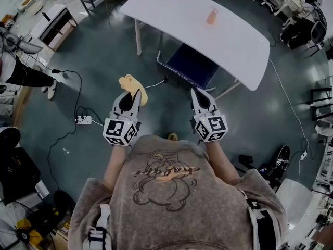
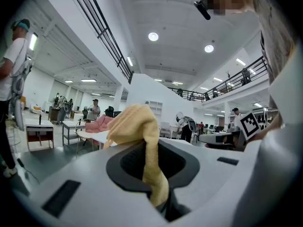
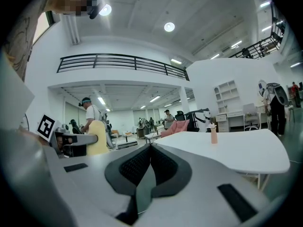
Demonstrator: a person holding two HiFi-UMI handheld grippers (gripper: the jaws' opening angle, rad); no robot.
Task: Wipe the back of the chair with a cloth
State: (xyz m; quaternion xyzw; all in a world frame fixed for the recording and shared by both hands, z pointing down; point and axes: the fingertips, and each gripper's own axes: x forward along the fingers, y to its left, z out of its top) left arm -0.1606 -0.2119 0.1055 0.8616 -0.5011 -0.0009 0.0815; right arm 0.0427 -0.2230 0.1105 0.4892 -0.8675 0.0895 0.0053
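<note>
A yellow cloth (image 1: pixel 132 84) is clamped in my left gripper (image 1: pixel 136 95), which is shut on it; in the left gripper view the cloth (image 2: pixel 137 126) bunches above the jaws and hangs down between them. My right gripper (image 1: pixel 194 92) is held level with the left, shut and with nothing in it, and its jaws meet in the right gripper view (image 3: pixel 150 148). Both grippers hover above the floor, short of the blue chair (image 1: pixel 189 66). The chair is tucked under the white table (image 1: pixel 171 14), with its back edge toward me.
A small peach bottle (image 1: pixel 212 16) stands on the table. A power strip with cables (image 1: pixel 83 120) lies on the floor at left. Low shelves (image 1: pixel 52 25) stand at the far left, shoes (image 1: pixel 281 155) at right. A person (image 3: pixel 90 119) stands in the background.
</note>
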